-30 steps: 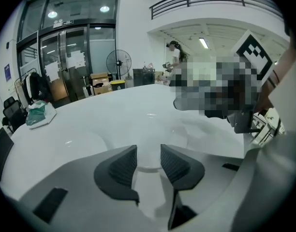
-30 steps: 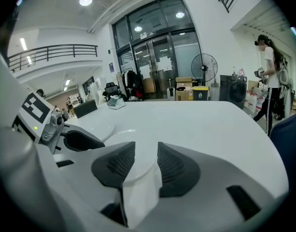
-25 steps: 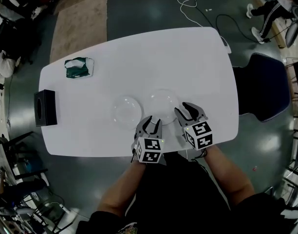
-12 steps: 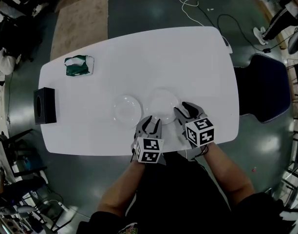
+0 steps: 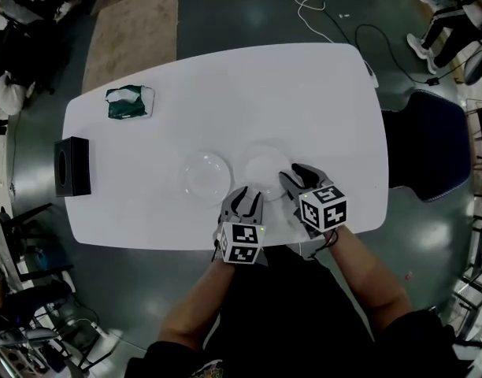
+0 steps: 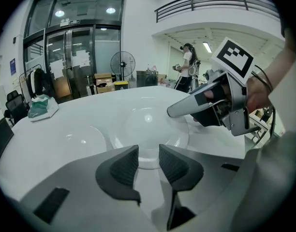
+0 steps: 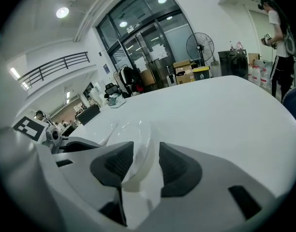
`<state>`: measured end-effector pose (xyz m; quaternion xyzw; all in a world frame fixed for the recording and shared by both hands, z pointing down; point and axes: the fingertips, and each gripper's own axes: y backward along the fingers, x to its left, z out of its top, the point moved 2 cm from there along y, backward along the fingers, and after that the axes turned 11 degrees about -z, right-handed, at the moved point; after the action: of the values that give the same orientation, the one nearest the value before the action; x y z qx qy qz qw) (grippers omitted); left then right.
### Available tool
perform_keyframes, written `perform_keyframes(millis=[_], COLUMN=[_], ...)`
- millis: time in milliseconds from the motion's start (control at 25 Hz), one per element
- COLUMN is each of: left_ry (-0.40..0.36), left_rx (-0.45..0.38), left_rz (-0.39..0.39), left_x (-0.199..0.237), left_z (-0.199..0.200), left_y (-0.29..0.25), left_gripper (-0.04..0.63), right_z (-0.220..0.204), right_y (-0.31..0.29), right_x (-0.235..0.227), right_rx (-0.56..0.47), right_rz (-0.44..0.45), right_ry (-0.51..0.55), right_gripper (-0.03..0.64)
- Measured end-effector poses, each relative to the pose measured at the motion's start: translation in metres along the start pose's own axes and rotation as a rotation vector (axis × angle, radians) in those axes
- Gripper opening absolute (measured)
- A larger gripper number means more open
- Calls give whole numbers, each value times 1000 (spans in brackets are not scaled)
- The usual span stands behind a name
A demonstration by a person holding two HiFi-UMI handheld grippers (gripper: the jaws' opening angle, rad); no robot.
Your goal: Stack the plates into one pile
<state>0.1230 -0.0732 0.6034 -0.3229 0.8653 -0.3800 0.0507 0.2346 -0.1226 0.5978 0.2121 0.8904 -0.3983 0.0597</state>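
- Your R gripper [image 7: 146, 161]: jaws apart; rim of right plate [image 7: 140, 151] sits between them, pads not clamped on it;
- Your L gripper [image 6: 149, 159]: jaws apart, nothing between; that plate's near rim just ahead of its tips;
- Left plate [image 5: 207, 176]: flat on bench [image 5: 225, 85], ahead-left of L gripper.

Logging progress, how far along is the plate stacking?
Nothing stacked yet: left plate and right plate lie side by side on the table. In hand: the right gripper has the right plate's rim between open jaws. Left: lift it onto the left plate.
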Motion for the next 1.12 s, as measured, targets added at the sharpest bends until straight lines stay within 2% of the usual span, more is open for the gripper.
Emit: perform_keyframes(millis=[360,720,1000,1120], left_ry=[8,31,30,30], left_rx=[-13,-31,-61,-88], left_rz=[-1,-12,-15,-5], left_x=[1,4,5,6], left_z=[-1,-2,1,6], left_y=[0,2,15,23], left_gripper=[147,149,175,175], right_z=[-1,-2,12,22], right_y=[-9,-10,8,18], right_x=[9,14,19,20], right_rx=[45,58,-23,-59], right_rz=[23,44,124,128], right_ry=[-27,-41,-165,-192], right_gripper=[176,113,50,32])
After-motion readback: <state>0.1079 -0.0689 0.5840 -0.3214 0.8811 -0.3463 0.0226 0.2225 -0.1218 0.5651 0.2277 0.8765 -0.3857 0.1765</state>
